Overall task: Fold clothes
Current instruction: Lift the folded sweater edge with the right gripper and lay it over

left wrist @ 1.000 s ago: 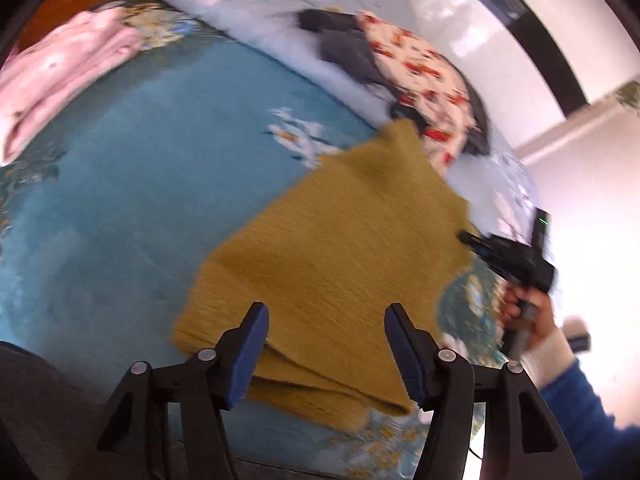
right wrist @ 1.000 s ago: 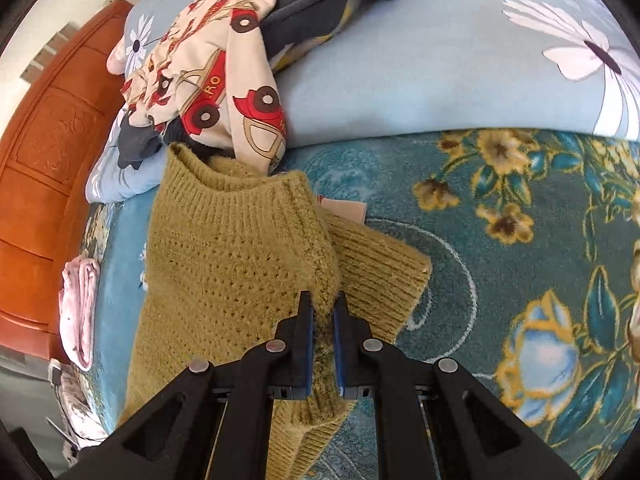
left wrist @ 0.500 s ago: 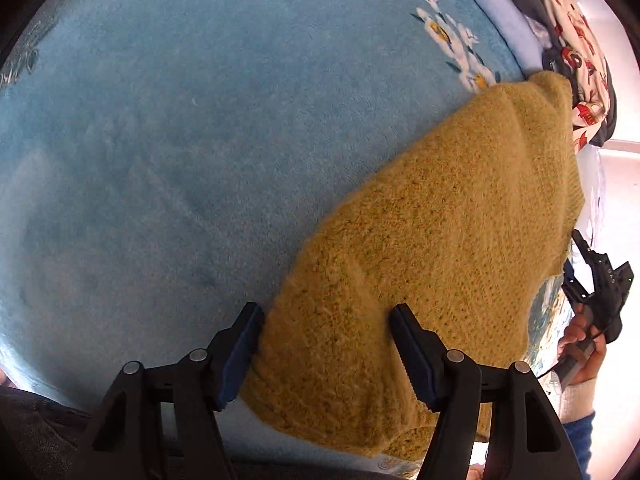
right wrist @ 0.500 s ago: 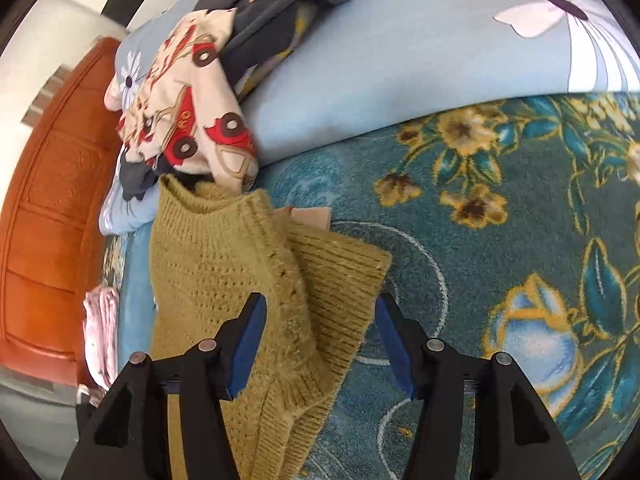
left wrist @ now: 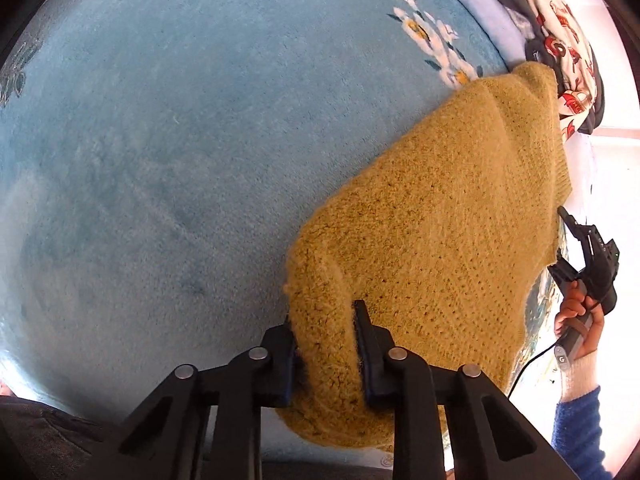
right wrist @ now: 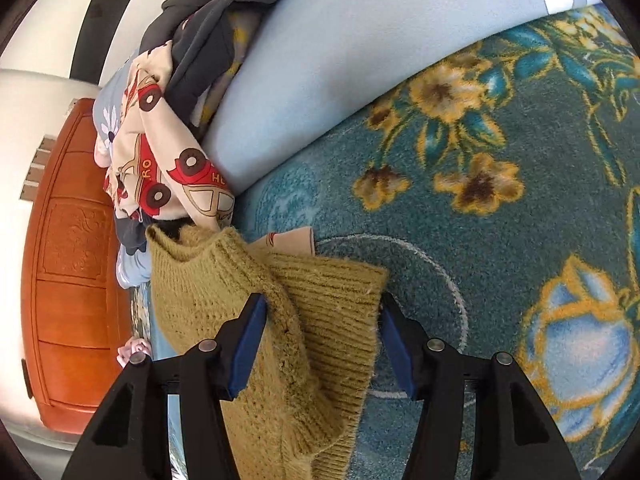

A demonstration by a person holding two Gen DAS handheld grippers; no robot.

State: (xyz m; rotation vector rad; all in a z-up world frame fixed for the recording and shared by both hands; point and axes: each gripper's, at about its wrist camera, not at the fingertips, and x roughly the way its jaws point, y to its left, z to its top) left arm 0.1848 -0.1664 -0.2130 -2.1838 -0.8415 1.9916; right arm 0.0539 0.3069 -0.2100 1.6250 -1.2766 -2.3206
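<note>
A mustard-yellow knitted sweater [left wrist: 448, 216] lies folded on the blue bedspread [left wrist: 180, 140]. My left gripper [left wrist: 326, 330] is shut on the thick folded near corner of the sweater. In the right wrist view the same sweater [right wrist: 224, 292] lies with its ribbed hem [right wrist: 340, 292] spread on the teal floral blanket [right wrist: 500, 240]. My right gripper [right wrist: 320, 320] is open, its jaws wide on either side of the hem, not gripping it. The right gripper also shows in the left wrist view [left wrist: 588, 256], held in a hand at the sweater's far edge.
A pile of clothes, a cream car-print garment [right wrist: 168, 168] and dark grey garments [right wrist: 216, 20], lies on a light blue quilt [right wrist: 360, 60] just beyond the sweater. An orange wooden headboard [right wrist: 68, 260] stands at the left. A small tag [right wrist: 292, 240] lies by the sweater.
My left gripper moved down onto the sweater's near corner and closed on it. My right gripper opened, released the sweater's edge and stays over the hem.
</note>
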